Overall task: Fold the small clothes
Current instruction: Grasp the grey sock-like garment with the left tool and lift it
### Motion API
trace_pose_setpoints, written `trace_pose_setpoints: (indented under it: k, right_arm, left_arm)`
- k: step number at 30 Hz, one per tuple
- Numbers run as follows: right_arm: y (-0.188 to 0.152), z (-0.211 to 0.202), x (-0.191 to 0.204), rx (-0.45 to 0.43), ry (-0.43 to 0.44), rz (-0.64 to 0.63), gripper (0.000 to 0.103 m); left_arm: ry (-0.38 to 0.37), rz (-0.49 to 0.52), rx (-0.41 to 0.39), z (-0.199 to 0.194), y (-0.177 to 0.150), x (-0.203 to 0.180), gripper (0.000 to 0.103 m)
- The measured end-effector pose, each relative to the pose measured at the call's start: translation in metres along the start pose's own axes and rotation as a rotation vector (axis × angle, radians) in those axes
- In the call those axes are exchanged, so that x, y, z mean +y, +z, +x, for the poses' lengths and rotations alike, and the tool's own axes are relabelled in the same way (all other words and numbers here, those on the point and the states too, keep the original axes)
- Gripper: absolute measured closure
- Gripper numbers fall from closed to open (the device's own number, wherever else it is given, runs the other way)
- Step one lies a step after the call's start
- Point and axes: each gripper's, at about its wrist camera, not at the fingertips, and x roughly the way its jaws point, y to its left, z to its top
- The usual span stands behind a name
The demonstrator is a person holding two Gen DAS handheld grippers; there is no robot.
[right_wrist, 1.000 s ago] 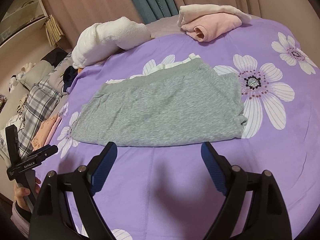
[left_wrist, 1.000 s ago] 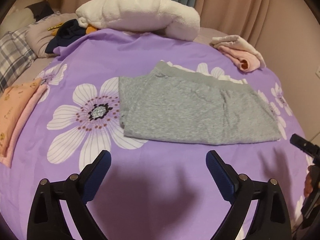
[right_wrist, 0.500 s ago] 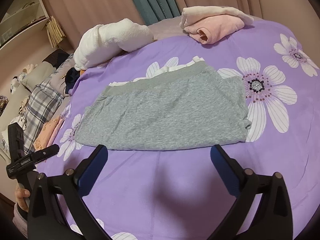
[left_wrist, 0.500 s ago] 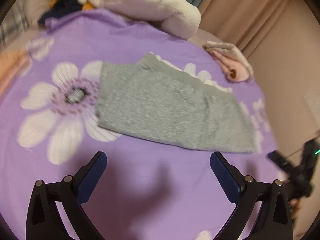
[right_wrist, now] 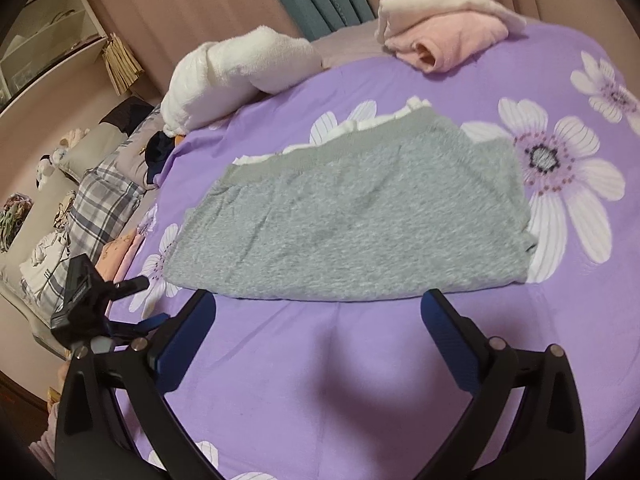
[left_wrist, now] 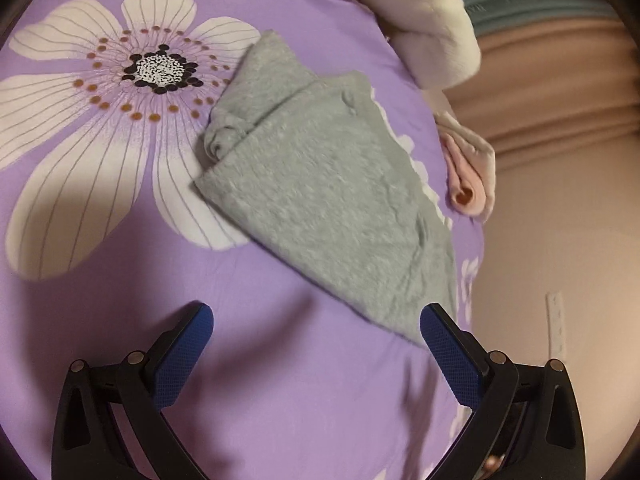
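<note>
The folded grey knit garment [right_wrist: 352, 216] is laid flat mid-bedspread [right_wrist: 360, 360], purple and flower-printed, ready for another fold. Both grippers, left [left_wrist: 316, 356] and right [right_wrist: 320, 340], are held spread wide and empty at its near edge.

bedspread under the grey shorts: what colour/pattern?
Purple bedspread with large white flowers, dark-speckled centres. Clearest in the left wrist view, beside the grey shorts.

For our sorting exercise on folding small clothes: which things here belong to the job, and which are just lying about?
Belong to the job:
- grey garment, flat on the purple bedspread
- left gripper, open
- right gripper, open

Just lying about:
- white fluffy bundle
- pink and cream folded clothes
- plaid pillow
</note>
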Motion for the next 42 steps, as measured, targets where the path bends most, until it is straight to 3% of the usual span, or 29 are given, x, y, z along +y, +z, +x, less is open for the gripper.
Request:
trace_pose_setpoints:
  k: [11,19,21,23,24,27,28,29,30,32,34,39,42]
  right_arm:
    - [0.001,0.031,0.012,0.044,0.042,-0.031,0.0]
    - [0.011,0.052,0.023,0.06,0.062,-0.078,0.001]
    - [0.014,0.061,0.029,0.064,0.055,-0.099,0.001]
    - [0.021,0.071,0.034,0.068,0.05,-0.114,0.004]
    - [0.025,0.076,0.037,0.071,0.053,-0.115,0.005]
    - [0.041,0.094,0.04,0.087,0.056,-0.085,0.014]
    - [0.048,0.102,0.041,0.095,0.056,-0.072,0.021]
    - [0.052,0.107,0.042,0.102,0.056,-0.064,0.029]
    - [0.059,0.115,0.043,0.113,0.044,-0.055,0.034]
    - [0.07,0.126,0.045,0.121,0.016,-0.051,0.059]
    - [0.082,0.134,0.048,0.113,-0.009,-0.051,0.074]
    - [0.1,0.151,0.052,0.11,-0.073,-0.06,0.087]
    - [0.096,0.173,0.044,0.193,-0.099,-0.033,0.088]
  left_arm:
    - [-0.098,-0.071,-0.091,0.031,0.047,-0.001,0.001]
    - [-0.075,-0.056,-0.104,0.043,0.077,-0.007,0.002]
    - [-0.035,-0.034,-0.11,0.044,0.08,-0.011,0.01]
    - [0.023,-0.004,-0.107,0.046,0.079,-0.015,0.035]
    - [0.046,0.008,-0.106,0.048,0.078,-0.016,0.04]
    - [0.068,0.026,-0.106,0.048,0.079,-0.015,0.065]
    - [0.066,0.029,-0.109,0.047,0.079,-0.013,0.08]
    - [0.057,0.034,-0.107,0.045,0.081,-0.013,0.083]
    - [0.052,0.043,-0.109,0.044,0.081,-0.014,0.083]
    - [0.06,0.097,-0.119,0.04,0.079,-0.024,0.085]
    - [0.064,0.162,-0.13,0.038,0.077,-0.04,0.085]
    - [0.037,0.307,-0.153,0.03,0.07,-0.083,0.085]
    - [0.025,0.353,-0.151,0.03,0.068,-0.101,0.085]
